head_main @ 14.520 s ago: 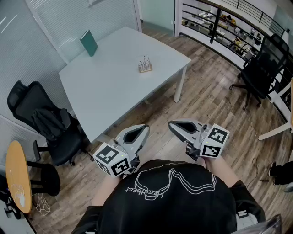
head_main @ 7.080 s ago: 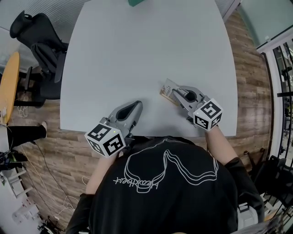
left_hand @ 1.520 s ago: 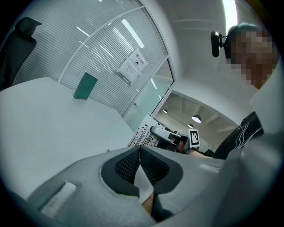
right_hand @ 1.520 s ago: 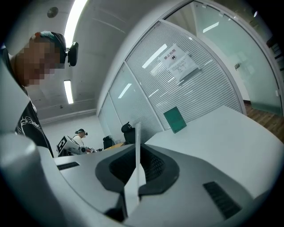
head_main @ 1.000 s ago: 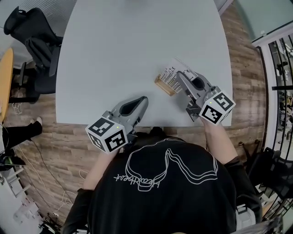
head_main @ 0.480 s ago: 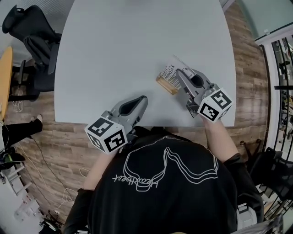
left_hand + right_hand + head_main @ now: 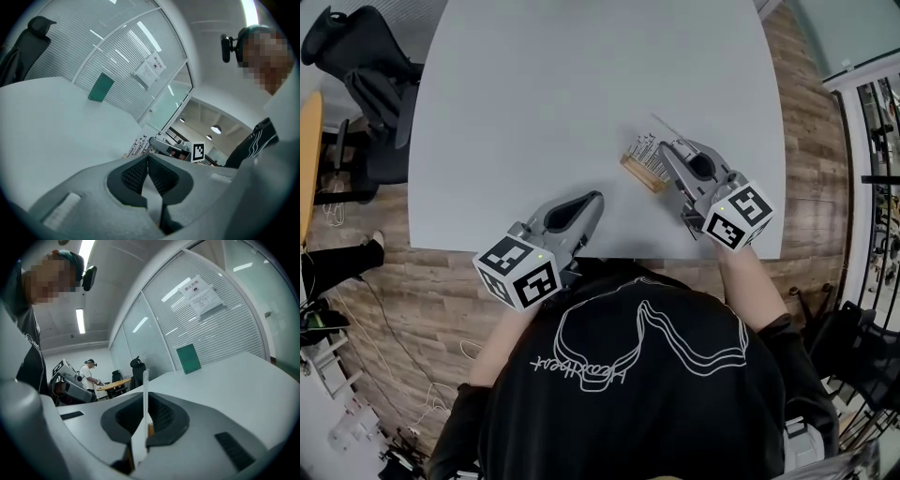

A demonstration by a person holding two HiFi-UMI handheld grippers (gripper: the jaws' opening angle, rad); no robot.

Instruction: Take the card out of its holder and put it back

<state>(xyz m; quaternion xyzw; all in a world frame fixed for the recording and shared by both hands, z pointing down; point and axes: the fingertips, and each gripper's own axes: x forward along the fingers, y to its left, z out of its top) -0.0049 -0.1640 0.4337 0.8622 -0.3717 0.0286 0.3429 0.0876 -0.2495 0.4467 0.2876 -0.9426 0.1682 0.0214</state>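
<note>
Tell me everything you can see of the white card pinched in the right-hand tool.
The card is thin, white and stiff-looking, with no print showing. The right gripper view sees it edge-on, a narrow upright strip clamped between the right gripper's dark ribbed pads, with its top edge poking out past them. In the head view it sits just over the wooden card holder near the table's front edge. Whether it touches the holder cannot be told.

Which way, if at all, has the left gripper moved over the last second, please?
No; the left gripper still sits over the table's near edge.
</note>
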